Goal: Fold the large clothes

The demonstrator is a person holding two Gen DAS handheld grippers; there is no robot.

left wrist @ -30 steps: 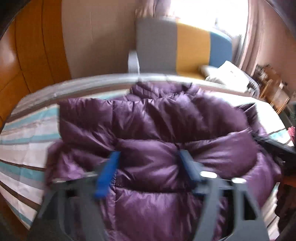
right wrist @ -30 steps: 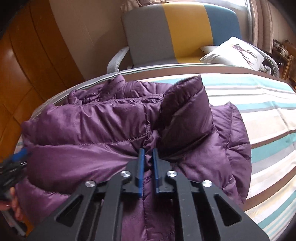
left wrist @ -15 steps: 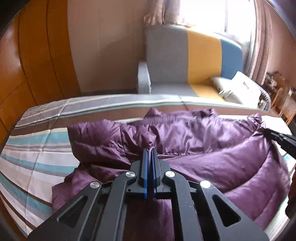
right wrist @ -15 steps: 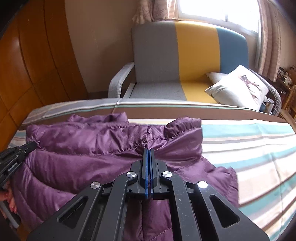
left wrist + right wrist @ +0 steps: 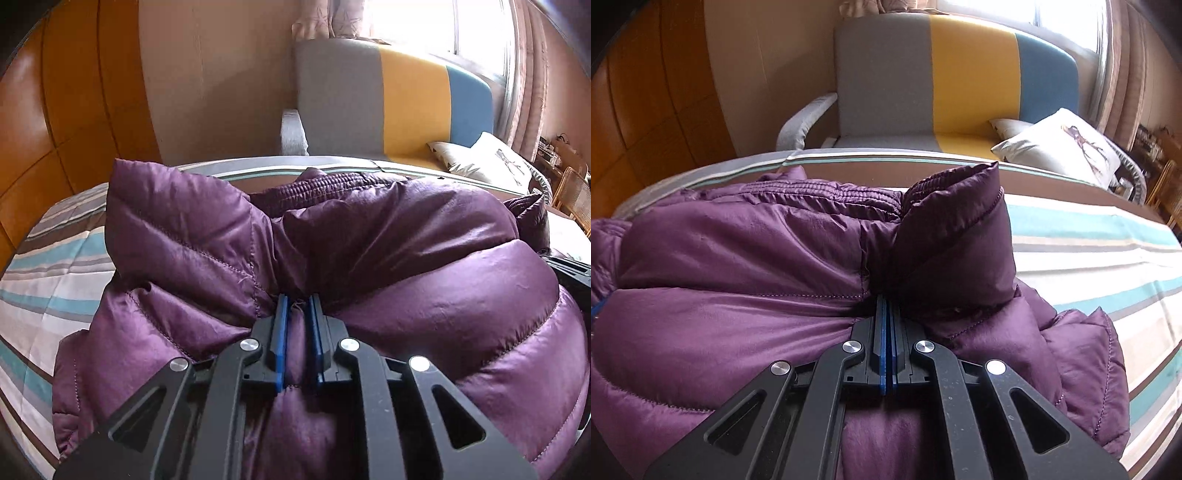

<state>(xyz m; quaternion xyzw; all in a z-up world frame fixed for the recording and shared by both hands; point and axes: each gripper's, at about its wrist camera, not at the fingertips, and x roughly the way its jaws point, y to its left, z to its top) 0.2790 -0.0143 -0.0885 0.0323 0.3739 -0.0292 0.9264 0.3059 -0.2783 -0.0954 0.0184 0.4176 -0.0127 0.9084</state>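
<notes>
A purple quilted down jacket (image 5: 424,258) lies bunched on the striped bed (image 5: 48,280). My left gripper (image 5: 297,301) is shut on a fold of it, with a little fabric showing between the blue pads. My right gripper (image 5: 887,301) is shut tight on the jacket (image 5: 738,258) beside a raised flap (image 5: 960,229) that stands up at the right. The jacket's elastic hem (image 5: 820,192) shows at the far side. The right gripper's black body (image 5: 576,271) shows at the right edge of the left wrist view.
The bed's striped sheet (image 5: 1108,258) extends to the right. Behind the bed stands a grey, yellow and blue sofa (image 5: 960,74) with a white cushion (image 5: 1060,147). Wooden panels (image 5: 55,110) line the left wall. A wicker chair (image 5: 576,192) stands at the far right.
The left gripper closed on the jacket within the last second. Both grippers have lifted and pushed the held folds forward, so the jacket bunches higher and flaps stand up.
</notes>
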